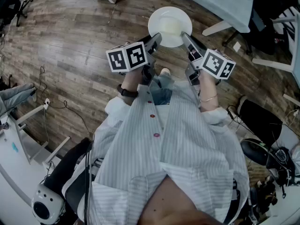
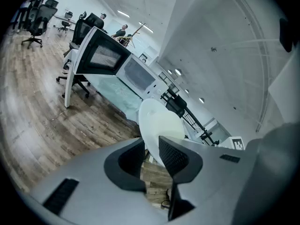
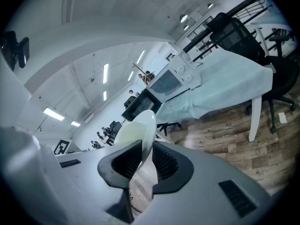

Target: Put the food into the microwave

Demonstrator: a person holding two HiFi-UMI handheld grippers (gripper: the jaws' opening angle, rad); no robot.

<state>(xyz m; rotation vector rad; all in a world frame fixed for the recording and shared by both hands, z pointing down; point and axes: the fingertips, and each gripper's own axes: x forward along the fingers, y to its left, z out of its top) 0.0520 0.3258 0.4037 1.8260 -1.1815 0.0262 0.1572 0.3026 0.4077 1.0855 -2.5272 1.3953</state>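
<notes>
A round white plate (image 1: pixel 169 26) with pale food (image 1: pixel 173 28) on it hangs over the wooden floor, held level between both grippers. My left gripper (image 1: pixel 154 42) is shut on the plate's left rim, and my right gripper (image 1: pixel 186 37) is shut on its right rim. In the left gripper view the plate (image 2: pixel 157 121) stands edge-on between the pads of that gripper (image 2: pixel 151 149). The right gripper view shows the same plate (image 3: pixel 136 128) clamped in its gripper (image 3: pixel 146 156). Ahead, a white microwave (image 2: pixel 137 74) (image 3: pixel 171 81) sits on a table with its dark door (image 2: pixel 101 55) swung open.
A table under a pale teal cloth (image 1: pixel 220 1) (image 3: pixel 220 86) carries the microwave. White table legs (image 1: pixel 218 28) and office chairs (image 2: pixel 82 29) stand around it. Cables (image 1: pixel 51 102) trail on the floor at the left. People are in the far background.
</notes>
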